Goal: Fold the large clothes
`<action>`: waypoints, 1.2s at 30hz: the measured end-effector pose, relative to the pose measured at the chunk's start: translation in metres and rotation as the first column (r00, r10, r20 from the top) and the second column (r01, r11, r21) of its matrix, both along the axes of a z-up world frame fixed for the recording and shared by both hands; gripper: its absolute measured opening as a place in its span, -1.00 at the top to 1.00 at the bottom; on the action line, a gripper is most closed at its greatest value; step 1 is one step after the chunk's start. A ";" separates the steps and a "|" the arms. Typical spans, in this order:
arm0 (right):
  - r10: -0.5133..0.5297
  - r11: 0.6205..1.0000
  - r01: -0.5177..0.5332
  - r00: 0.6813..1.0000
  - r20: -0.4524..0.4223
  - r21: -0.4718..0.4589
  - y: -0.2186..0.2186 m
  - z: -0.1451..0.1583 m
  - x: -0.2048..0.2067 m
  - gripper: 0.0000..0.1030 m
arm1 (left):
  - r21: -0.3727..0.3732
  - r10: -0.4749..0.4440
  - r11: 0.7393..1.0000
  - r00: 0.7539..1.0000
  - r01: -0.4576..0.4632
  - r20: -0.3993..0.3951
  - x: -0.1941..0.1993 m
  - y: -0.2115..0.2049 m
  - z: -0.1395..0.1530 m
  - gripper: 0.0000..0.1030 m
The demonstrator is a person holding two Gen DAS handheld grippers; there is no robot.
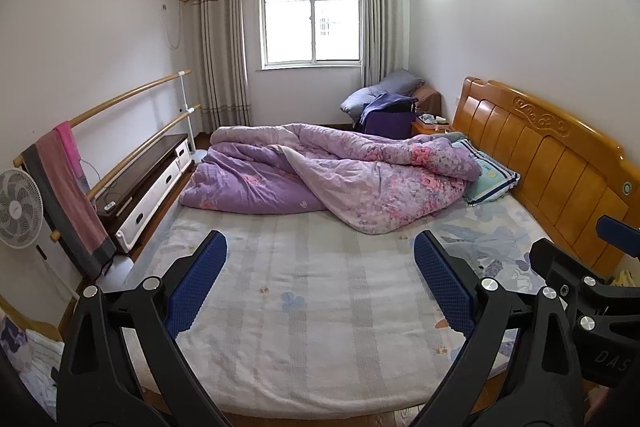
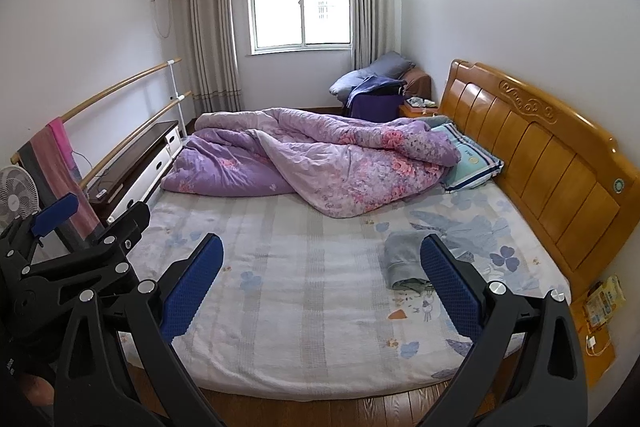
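A: Why is the bed [image 2: 304, 307] so bare up front?

B: I'd guess the purple quilt [image 2: 320, 163] was shoved toward the window side to free space for folding. The grey garment [image 2: 404, 263] lies bunched on the sheet near the headboard [image 2: 560, 167], just beyond the right hand-held gripper [image 2: 320, 291].

A: Which way does it run?

B: Its long axis seems to go from the quilt side toward the near edge, a ribbed hem nearest us; too crumpled to say more.

A: And the tools?

B: Right one spread wide, empty. The left hand-held gripper [image 1: 320, 283] likewise gapes, nothing between its pads
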State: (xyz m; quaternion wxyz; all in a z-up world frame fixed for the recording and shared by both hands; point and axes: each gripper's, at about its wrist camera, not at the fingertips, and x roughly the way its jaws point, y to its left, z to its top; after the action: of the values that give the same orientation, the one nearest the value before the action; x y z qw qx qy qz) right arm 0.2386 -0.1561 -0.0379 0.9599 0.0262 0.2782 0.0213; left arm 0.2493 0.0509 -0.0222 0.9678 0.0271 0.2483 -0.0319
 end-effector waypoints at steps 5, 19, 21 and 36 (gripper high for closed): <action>0.031 1.000 -0.031 0.999 -0.009 -0.003 -0.024 -0.004 0.008 -0.85 | -0.010 0.023 1.000 1.000 -0.023 -0.012 0.005 -0.023 -0.005 -0.85; 0.062 0.998 -0.062 0.997 -0.043 0.004 -0.066 -0.020 0.021 -0.85 | -0.019 0.011 1.000 0.999 -0.012 -0.052 0.020 -0.069 -0.025 -0.85; 0.060 0.998 -0.060 0.997 -0.049 0.009 -0.066 -0.022 0.025 -0.85 | -0.030 0.001 1.000 0.998 -0.002 -0.061 0.025 -0.070 -0.029 -0.85; 0.036 0.999 -0.035 0.995 -0.097 0.011 0.053 -0.056 0.104 -0.85 | -0.075 -0.027 0.997 0.992 0.018 -0.123 0.126 0.060 -0.078 -0.85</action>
State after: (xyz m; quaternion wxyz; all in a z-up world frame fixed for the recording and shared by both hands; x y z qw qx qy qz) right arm 0.3428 -0.1032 -0.0936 0.9446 0.0269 0.3247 0.0386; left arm 0.3753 0.1105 -0.1001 0.9504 -0.0080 0.3061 -0.0536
